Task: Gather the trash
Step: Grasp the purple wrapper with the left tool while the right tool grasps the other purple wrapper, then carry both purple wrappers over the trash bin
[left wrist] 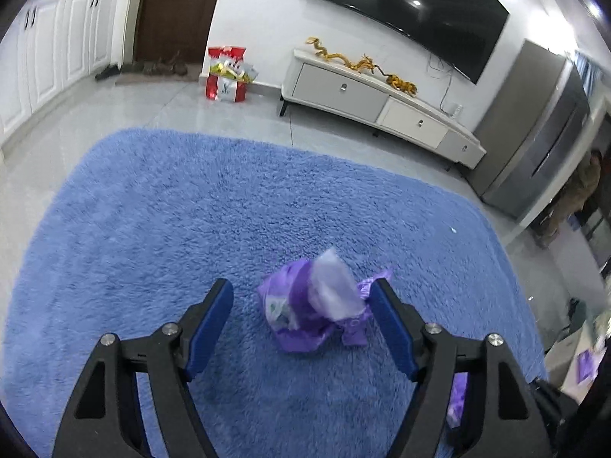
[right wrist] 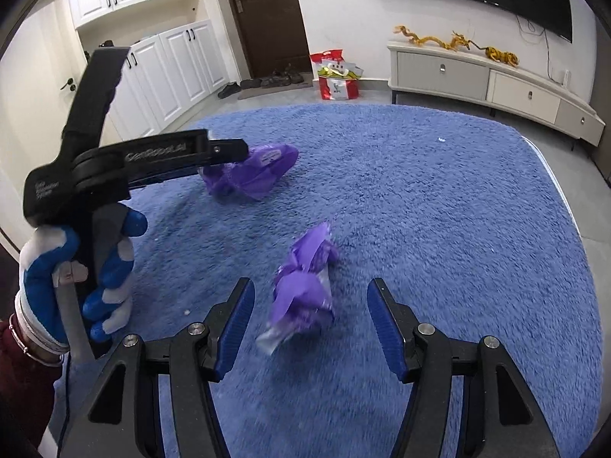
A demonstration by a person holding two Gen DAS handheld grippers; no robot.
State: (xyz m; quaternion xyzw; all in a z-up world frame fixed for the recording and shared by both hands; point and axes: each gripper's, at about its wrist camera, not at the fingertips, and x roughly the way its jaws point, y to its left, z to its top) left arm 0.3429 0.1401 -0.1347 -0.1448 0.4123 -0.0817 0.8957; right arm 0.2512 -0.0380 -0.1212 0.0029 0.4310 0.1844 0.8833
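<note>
Two crumpled purple wrappers lie on the blue shaggy rug (left wrist: 160, 210). In the left wrist view my left gripper (left wrist: 301, 294) is open, its blue pads on either side of one wrapper (left wrist: 313, 301), which sits nearer the right pad. In the right wrist view my right gripper (right wrist: 311, 294) is open around the other wrapper (right wrist: 303, 290), which lies on the rug (right wrist: 439, 210) between the pads. The left gripper's body (right wrist: 126, 164) shows there at the left, held by a gloved hand, its tips over the first wrapper (right wrist: 256, 175).
A white TV cabinet (left wrist: 378, 103) with a gold dragon figure stands along the far wall under a wall TV (left wrist: 408, 4). A red-and-white bag (left wrist: 227, 76) sits by the brown door. White cupboards (right wrist: 168, 61) line the left. A small white scrap (right wrist: 441, 139) lies on the rug.
</note>
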